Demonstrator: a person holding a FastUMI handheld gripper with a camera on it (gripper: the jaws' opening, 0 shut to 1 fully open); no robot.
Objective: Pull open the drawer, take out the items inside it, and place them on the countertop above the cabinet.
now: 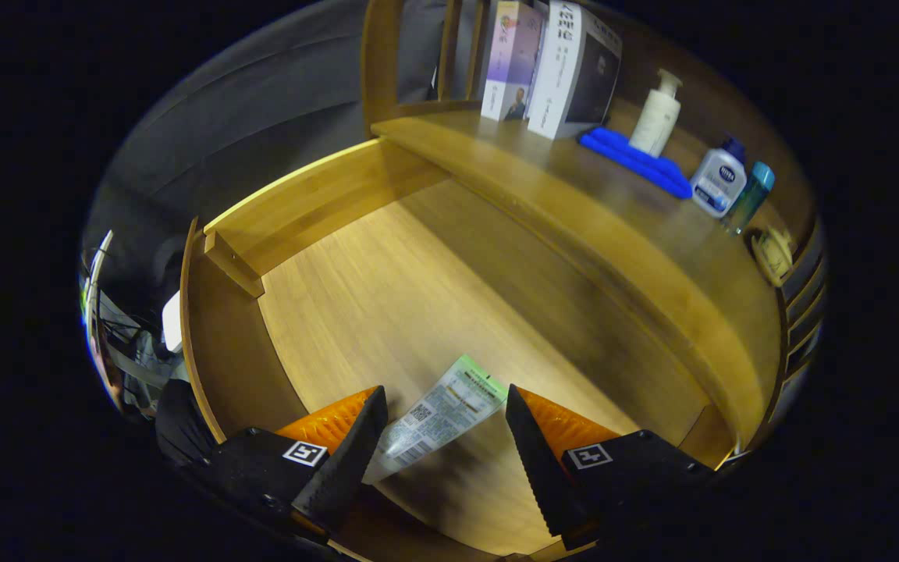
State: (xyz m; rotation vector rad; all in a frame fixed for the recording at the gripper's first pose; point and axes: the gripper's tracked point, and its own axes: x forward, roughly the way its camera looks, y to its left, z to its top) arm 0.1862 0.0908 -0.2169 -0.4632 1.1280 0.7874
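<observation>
I'm hanging over the open drawer (387,289), and my gripper (443,437) has its fingers spread wide, with nothing clamped. Between them, flat on the drawer's wooden floor, lies the tube (438,414), a squeeze tube with a printed back label, its flat crimped end pointing away from me toward the countertop (574,211) and its rounder end down by my nearer finger. It looks to be the only item in the drawer from here.

My read on handling: it's light, soft-walled and glossy, so it will dent under pressure and may slide on the smooth wood if I nudge one side first. The crimped end is thin and will flex; I'd judge the fuller middle of the body the better hold, fingers across its width, closing evenly from both sides.

Just beyond the drawer's far edge runs the countertop, and it's busy. Two boxes (551,70) stand upright at its back, a blue cloth (637,160) lies beside them with a white pump bottle (656,113) on it, then a white flask with a dark cap (719,181) and a teal bottle (750,197) further along. The bare stretch of countertop in front of the boxes looks like the easiest landing spot.
</observation>
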